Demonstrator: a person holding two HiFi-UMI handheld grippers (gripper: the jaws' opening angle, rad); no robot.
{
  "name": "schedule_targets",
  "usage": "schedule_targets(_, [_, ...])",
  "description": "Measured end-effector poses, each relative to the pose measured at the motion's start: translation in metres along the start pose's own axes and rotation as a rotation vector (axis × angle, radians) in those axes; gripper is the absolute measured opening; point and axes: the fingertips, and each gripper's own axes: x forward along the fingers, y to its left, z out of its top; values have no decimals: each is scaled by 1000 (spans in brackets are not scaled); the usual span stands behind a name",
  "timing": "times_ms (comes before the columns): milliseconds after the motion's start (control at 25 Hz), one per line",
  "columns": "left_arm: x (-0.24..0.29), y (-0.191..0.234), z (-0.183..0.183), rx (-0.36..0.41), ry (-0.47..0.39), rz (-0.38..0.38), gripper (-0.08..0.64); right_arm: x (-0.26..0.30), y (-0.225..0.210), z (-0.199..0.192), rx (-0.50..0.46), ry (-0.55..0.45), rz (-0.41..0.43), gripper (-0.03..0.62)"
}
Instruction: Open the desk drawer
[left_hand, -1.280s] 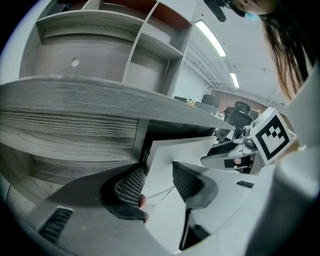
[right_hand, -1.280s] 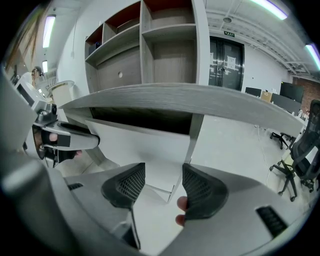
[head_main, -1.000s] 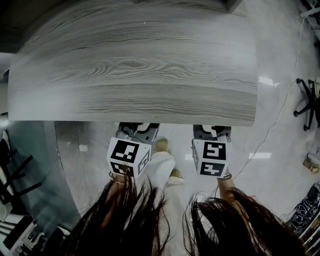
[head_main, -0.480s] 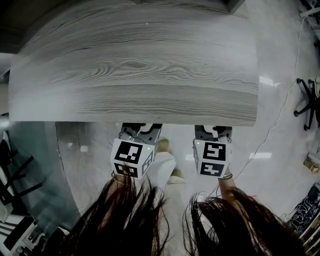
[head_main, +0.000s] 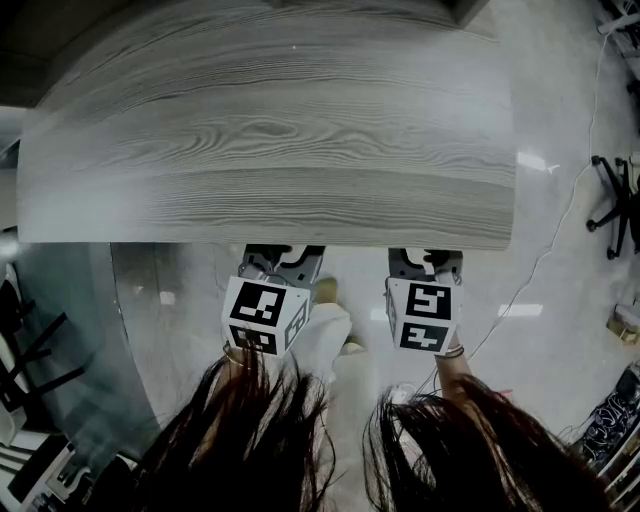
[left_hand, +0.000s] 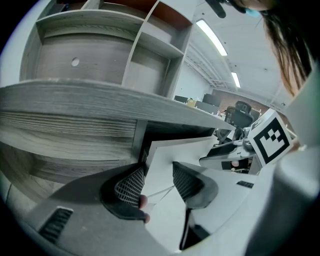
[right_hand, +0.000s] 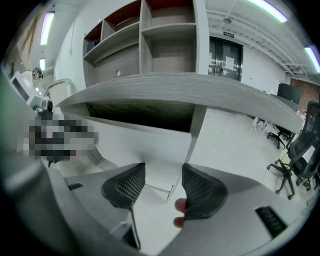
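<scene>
The grey wood-grain desk top (head_main: 270, 130) fills the upper head view. Its front edge hides the tips of both grippers. My left gripper (head_main: 280, 258) and right gripper (head_main: 425, 262) reach side by side under that edge. In the left gripper view, my left gripper (left_hand: 157, 182) stands open, with the white drawer front (left_hand: 170, 152) showing between and beyond its jaws. The right gripper view shows my right gripper (right_hand: 164, 186) open too, facing the white drawer front (right_hand: 140, 142) beneath the desk top (right_hand: 165, 87). I cannot tell whether either one touches the drawer.
A shelving unit (right_hand: 150, 40) rises behind the desk. An office chair (head_main: 618, 205) stands on the floor to the right, with a thin cable (head_main: 545, 255) trailing near it. A glass panel (head_main: 70, 330) stands at the left. The person's legs (head_main: 325, 335) are between the grippers.
My left gripper has shifted slightly to the right under the desk edge. The right gripper has hardly moved.
</scene>
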Motion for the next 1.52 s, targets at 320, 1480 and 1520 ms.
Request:
schedule_targets(320, [-4,-2,-2,0,8,9,167,-6,2,-4,-19,19,11,218])
schedule_targets(1480, [-10,-10,-14,12,25,57,167,-14,1,-16,-12,30,58,217])
schedule_targets(1520, [-10,-11,-14,11,25,59,167,-15,1,-16,-14,29,59,218])
